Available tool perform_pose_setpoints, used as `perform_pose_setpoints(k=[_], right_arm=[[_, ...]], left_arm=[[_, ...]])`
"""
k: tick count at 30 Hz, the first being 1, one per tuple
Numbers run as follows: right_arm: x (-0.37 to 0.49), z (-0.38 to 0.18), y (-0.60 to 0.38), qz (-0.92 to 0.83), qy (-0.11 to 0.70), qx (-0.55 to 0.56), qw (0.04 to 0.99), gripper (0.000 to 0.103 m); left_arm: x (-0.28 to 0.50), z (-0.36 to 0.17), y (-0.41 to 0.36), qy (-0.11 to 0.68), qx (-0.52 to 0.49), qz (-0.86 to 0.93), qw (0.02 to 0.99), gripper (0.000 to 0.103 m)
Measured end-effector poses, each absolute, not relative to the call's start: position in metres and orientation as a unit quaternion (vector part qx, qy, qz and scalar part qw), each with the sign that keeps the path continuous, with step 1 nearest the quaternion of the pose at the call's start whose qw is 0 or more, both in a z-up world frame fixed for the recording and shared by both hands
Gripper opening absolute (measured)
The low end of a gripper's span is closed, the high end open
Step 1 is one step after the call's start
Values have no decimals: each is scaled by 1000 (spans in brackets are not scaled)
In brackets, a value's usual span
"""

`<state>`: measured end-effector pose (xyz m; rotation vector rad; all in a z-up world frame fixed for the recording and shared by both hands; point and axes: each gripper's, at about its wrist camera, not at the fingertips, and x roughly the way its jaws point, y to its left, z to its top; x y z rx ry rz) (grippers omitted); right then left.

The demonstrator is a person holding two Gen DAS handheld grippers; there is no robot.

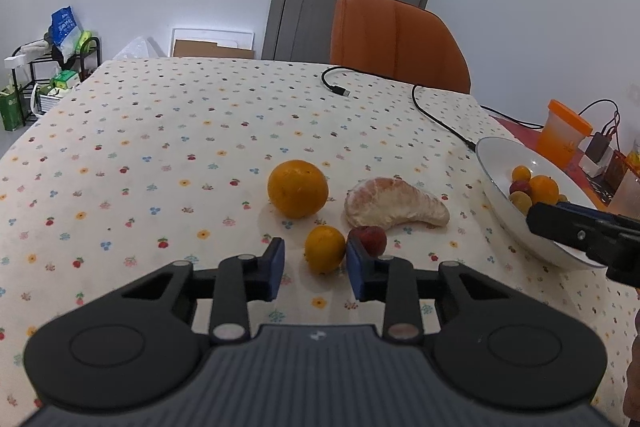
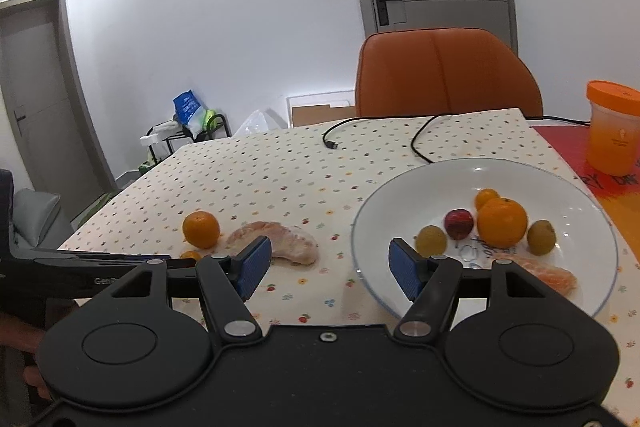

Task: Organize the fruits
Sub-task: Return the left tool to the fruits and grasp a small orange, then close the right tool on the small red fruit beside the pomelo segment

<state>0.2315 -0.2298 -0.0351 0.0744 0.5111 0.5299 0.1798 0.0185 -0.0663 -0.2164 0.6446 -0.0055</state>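
Note:
A small orange (image 1: 325, 249) lies on the dotted tablecloth between the blue pads of my left gripper (image 1: 316, 267). The right pad is at its side; a gap shows at the left pad. A small red fruit (image 1: 368, 239) sits just behind the right finger. Farther off lie a peeled pomelo segment (image 1: 396, 207) and a big orange (image 1: 298, 189). My right gripper (image 2: 330, 269) stands open and empty over the cloth, at the near left rim of the white plate (image 2: 560, 187). The plate holds an orange (image 2: 502, 223), a red fruit (image 2: 459, 223), small yellow fruits and peeled segments (image 2: 556, 277).
A black cable (image 1: 440, 123) snakes across the far right of the table. An orange-lidded cup (image 2: 612, 131) stands beyond the plate on a red mat. An orange chair (image 1: 396, 35) is behind the table's far edge. A shelf rack (image 1: 52, 75) stands at the left wall.

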Motion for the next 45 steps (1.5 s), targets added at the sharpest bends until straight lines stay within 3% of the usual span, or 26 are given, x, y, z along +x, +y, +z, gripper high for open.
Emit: perform_pose_setpoints(k=[3,5,34,39,41,43,45], right_arm=[[232,-36,-225,264,252,35,930,65],[233,-36,-223,268,253,35,929,65],[242,-52,-143,365,285,0,886,63],[244,-56,-130,375,298,-19,877,44],[246,-61,-125,378,313,-26,871,24],[246,-62,-125,375,311,-27,873,18],[245,-61,-128,379,311,-22,871,18]], left_arm=[[182,-67,18,313,-105,-5,944,32],[182,-68,20,312,-108,-7,944,21],[140,-58,80,295,-141,85,941,21],[136,-56,86,290,-145,97,941,21],[134,-54,87,287,-144,97,942,21],[133,-53,86,286,-141,97,943,21],[132,-53,85,287,-139,96,943,21]])
